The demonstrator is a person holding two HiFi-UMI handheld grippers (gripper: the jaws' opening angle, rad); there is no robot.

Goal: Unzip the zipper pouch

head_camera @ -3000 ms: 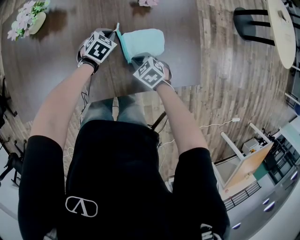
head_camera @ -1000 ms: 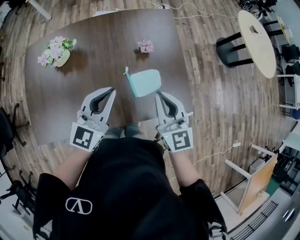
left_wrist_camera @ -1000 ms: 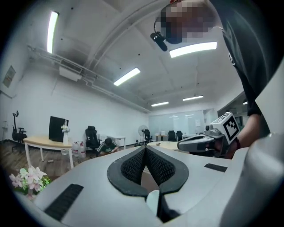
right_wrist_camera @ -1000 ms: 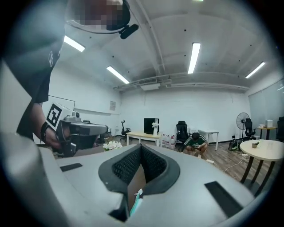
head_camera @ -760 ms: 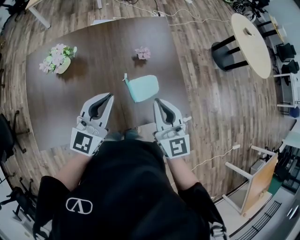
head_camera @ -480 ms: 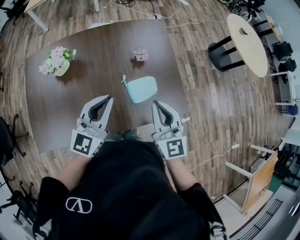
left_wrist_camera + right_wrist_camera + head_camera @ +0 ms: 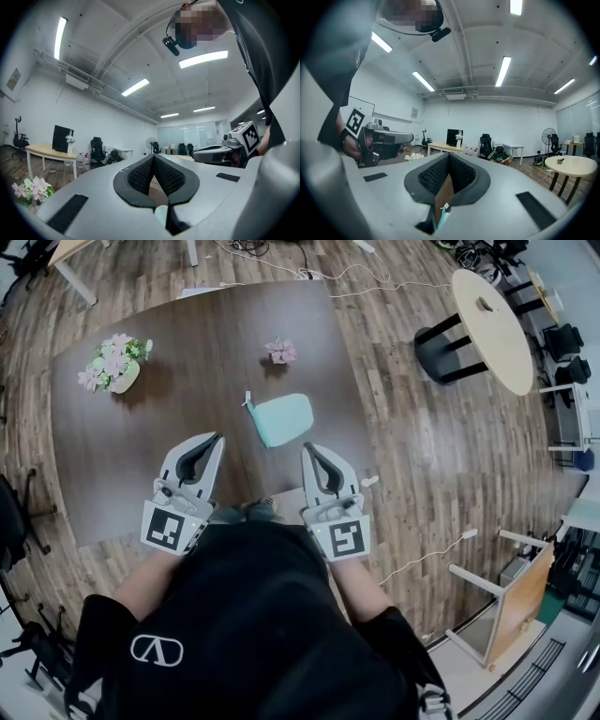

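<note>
My left gripper and right gripper are both closed on nothing, held at the worktop's near edge. The zipper pouch lies ahead between them, apart from both. I'd pin the fabric with one gripper and pinch the pale tab with the other. Whether it's already unzipped is too small to tell.

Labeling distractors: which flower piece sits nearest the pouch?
The small pink flower cluster, just beyond the teal pouch; the bigger bouquet in its cream vase sits far left.
</note>
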